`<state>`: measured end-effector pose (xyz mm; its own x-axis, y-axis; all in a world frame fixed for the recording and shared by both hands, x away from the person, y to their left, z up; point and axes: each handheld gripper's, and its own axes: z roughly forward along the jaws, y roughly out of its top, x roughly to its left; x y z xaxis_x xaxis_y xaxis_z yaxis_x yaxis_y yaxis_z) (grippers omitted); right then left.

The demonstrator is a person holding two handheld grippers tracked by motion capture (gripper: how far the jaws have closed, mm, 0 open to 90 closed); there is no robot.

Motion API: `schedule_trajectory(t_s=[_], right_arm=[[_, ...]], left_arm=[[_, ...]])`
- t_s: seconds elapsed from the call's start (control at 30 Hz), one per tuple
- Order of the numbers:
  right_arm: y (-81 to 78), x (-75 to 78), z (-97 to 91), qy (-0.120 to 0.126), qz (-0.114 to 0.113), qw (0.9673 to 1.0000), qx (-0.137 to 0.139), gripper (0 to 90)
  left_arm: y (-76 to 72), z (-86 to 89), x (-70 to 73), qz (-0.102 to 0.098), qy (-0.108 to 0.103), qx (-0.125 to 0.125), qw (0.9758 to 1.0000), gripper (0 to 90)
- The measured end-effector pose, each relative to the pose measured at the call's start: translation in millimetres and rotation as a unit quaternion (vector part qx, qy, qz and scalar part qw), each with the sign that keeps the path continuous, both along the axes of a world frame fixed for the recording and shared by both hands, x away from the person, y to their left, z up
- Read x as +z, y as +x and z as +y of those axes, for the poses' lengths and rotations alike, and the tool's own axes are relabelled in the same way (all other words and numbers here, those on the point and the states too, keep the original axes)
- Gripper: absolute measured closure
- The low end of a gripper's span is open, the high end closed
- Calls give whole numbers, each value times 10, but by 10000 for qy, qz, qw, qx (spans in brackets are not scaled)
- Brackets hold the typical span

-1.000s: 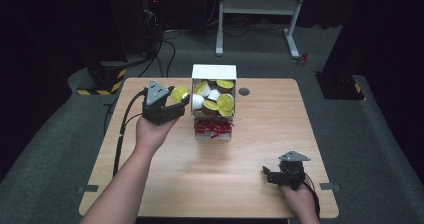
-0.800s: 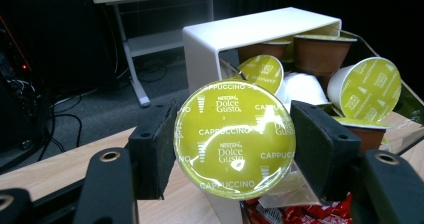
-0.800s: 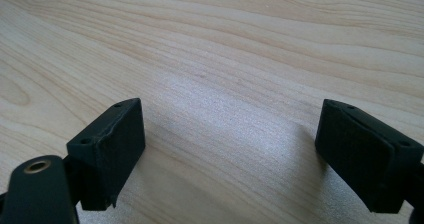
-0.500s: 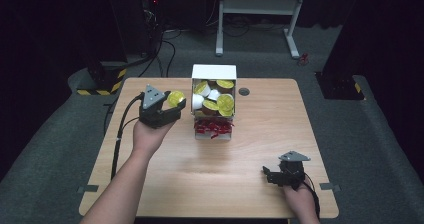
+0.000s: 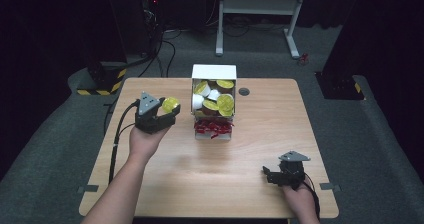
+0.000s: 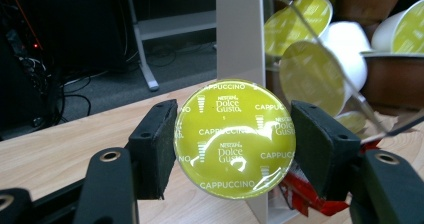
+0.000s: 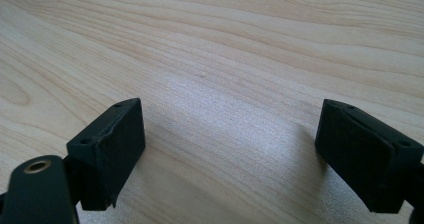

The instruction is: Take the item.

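Observation:
My left gripper is shut on a coffee capsule with a yellow-green foil lid printed "Cappuccino"; the black pads press its sides. In the high view the capsule hangs above the table, left of a white dispenser box. That box holds several more capsules, yellow-lidded and white, behind a clear front panel. Red packets lie in the box's bottom tray. My right gripper rests near the table's front right, jaws wide open over bare wood with nothing between them.
The wooden table has a round cable hole right of the box. A white metal stand and cables sit on the grey floor behind. A yellow-black striped base lies at the back left.
My left gripper has drawn the capsule to the left, away from the dispenser box. The right gripper has stayed still.

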<state>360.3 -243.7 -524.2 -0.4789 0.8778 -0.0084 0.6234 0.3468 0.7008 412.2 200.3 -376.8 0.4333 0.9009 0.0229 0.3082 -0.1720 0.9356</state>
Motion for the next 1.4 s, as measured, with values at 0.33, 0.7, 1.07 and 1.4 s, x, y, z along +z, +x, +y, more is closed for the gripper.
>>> schedule_trajectory(t_s=[0.33,0.7,1.07,1.4], right_arm=[[0,0,0,0,0,10000,0,125],[0,0,0,0,0,10000,-1,125],[0,0,0,0,0,10000,1,126],[0,0,0,1,1,10000,0,125]], left_arm=[[10,120,-225,239,-32,136,9996,382],[30,218,-426,432,16,252,9987,382],[52,292,-651,665,13,401,9970,383],[79,308,-814,842,88,476,9953,383]])
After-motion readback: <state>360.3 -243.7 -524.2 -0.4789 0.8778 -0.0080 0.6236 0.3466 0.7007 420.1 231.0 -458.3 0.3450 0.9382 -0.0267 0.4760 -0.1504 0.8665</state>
